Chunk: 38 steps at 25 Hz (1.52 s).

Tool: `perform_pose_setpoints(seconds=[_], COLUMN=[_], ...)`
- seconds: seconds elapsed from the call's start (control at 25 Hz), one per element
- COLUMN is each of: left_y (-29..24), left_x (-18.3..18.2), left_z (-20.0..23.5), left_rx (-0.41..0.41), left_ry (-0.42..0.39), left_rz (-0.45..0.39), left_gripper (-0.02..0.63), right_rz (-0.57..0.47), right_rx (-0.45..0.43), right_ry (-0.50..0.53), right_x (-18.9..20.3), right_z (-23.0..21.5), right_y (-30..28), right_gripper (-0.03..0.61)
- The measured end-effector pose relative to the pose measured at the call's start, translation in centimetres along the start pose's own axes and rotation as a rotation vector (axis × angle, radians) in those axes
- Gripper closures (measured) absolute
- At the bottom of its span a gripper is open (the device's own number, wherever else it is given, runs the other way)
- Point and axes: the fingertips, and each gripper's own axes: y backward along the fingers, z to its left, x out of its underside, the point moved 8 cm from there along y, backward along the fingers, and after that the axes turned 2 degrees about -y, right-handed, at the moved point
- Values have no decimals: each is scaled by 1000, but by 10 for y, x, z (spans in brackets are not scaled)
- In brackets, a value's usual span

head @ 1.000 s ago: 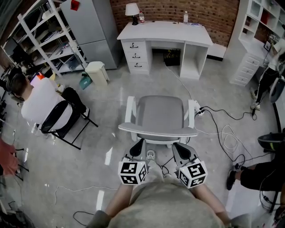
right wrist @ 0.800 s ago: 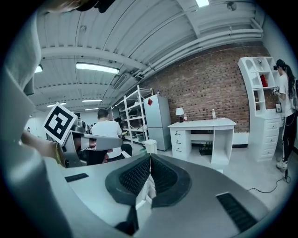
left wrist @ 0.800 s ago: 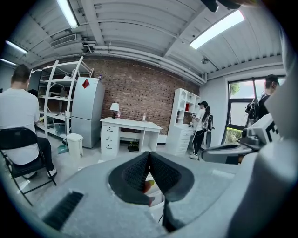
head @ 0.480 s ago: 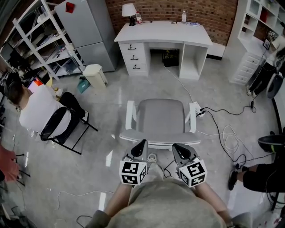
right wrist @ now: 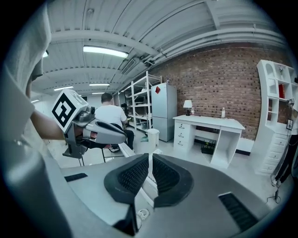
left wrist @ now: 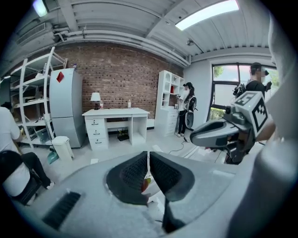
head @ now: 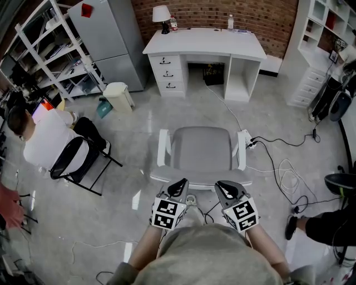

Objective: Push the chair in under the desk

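The left tool [head: 178, 186] and the right tool [head: 226, 188] both have their jaws pressed together with nothing between them. They sit side by side, tips right at the top rear edge of the grey chair [head: 201, 146]; I cannot tell whether they touch it. The chair stands on the floor well apart from the white counter [head: 206, 42], facing its knee opening. A lamp [head: 163, 12] stands at the counter's left rear corner.

Head camera looks steeply down on the chair [head: 201, 147]; left tool [head: 179, 186] and right tool [head: 223, 188] cameras face the surface [head: 204, 42] (all share it).
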Motion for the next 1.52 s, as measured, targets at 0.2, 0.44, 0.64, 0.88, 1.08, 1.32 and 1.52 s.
perform_pose_setpoints(seconds=[0.2, 0.44, 0.64, 0.88, 1.08, 1.32, 1.52], left_y=[-9, -20, -28, -36, -41, -51, -58], left_x=[8, 16, 19, 19, 23, 30, 37], left_z=[-2, -5, -4, -2, -3, -3, -4], left_rx=[50, 116, 169, 213, 269, 298, 328], left_ry=[-134, -255, -385, -519, -624, -748, -818], left_rz=[80, 165, 230, 294, 348, 412, 457], left_gripper=[589, 477, 437, 417, 417, 417, 417], right_rz=[68, 137, 212, 307, 386, 449, 495], right_rx=[-41, -95, -150, -211, -260, -282, -286], right_ry=[44, 89, 175, 342, 445, 537, 614], right_x=[2, 4, 3, 3, 11, 15, 16], right_z=[-4, -9, -7, -4, 2, 2, 1], right_y=[-5, -13, -22, -31, -39, -47, -55], right_gripper=[568, 499, 471, 459, 453, 451, 451])
